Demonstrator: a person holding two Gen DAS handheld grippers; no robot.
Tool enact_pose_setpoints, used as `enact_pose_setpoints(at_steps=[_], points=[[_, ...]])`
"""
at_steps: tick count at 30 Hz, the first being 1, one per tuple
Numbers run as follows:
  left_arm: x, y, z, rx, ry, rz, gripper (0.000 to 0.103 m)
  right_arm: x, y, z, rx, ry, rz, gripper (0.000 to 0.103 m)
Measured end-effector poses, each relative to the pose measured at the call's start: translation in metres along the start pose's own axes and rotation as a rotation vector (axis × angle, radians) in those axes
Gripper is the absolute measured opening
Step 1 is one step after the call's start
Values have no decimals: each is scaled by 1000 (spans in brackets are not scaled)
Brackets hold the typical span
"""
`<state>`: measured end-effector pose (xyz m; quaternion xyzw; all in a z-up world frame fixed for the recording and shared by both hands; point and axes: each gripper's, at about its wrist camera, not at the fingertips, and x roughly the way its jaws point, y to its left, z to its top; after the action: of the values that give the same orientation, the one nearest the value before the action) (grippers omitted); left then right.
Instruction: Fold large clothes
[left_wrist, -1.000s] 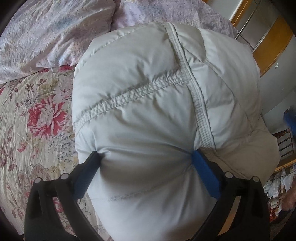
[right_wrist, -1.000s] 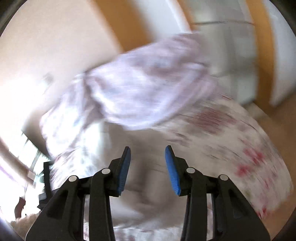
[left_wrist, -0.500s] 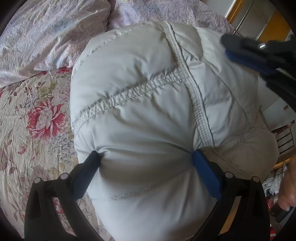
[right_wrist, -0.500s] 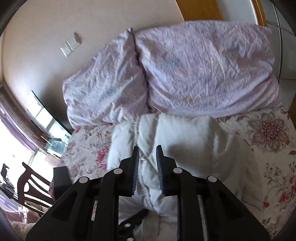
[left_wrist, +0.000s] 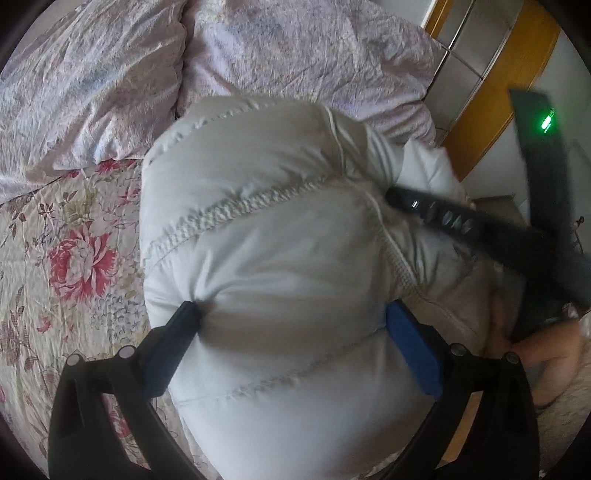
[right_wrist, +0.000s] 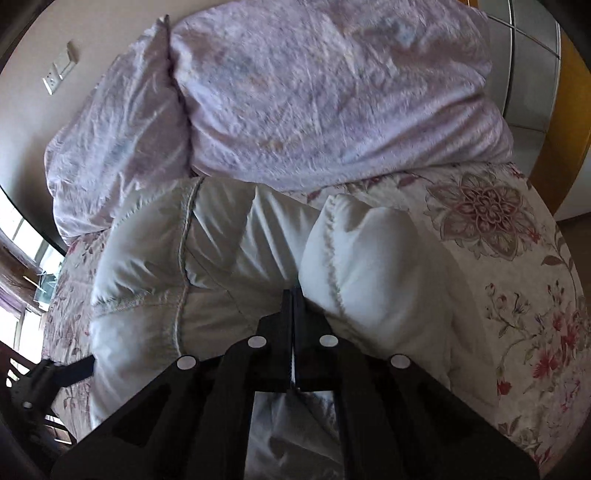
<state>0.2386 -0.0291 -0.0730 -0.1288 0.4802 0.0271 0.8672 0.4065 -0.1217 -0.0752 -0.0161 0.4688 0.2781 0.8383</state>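
Observation:
A bulky white quilted down jacket (left_wrist: 266, 236) lies bunched on a floral bedspread (left_wrist: 55, 266). My left gripper (left_wrist: 291, 325) has its jaws wide apart, clamped on a thick puff of the jacket. The jacket also fills the right wrist view (right_wrist: 236, 266). My right gripper (right_wrist: 292, 295) has its jaws pressed together on a fold of the jacket at its right side. The right gripper's black body shows in the left wrist view (left_wrist: 454, 221), pushed into the jacket's right edge.
Two lilac pillows (right_wrist: 295, 96) lie at the head of the bed just behind the jacket. The bedspread (right_wrist: 509, 280) runs to the bed's right edge. An orange wooden wardrobe frame (left_wrist: 491, 96) stands beyond. A chair (right_wrist: 22, 391) is at the left.
My right gripper came down from above the bed onto the jacket's right side and shut on a fold. My left gripper kept its hold; the jacket sank a little lower.

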Motion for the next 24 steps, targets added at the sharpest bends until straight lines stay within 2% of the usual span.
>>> enact_pose_setpoints(at_steps=[4,11,18,24], points=[[-12,6,7,-43,-24,-20,100,9,-9,0,9,12,-7,0],[-21,16,24,-53,-75,38,100,21,-28,-5,55,21,64,0],[-5,3,41,8,-75,115,100,29,-28,-8,20,24,54,0],[15,-7,40,46,-56,157,101,34,-29,-9,6,33,50,0]])
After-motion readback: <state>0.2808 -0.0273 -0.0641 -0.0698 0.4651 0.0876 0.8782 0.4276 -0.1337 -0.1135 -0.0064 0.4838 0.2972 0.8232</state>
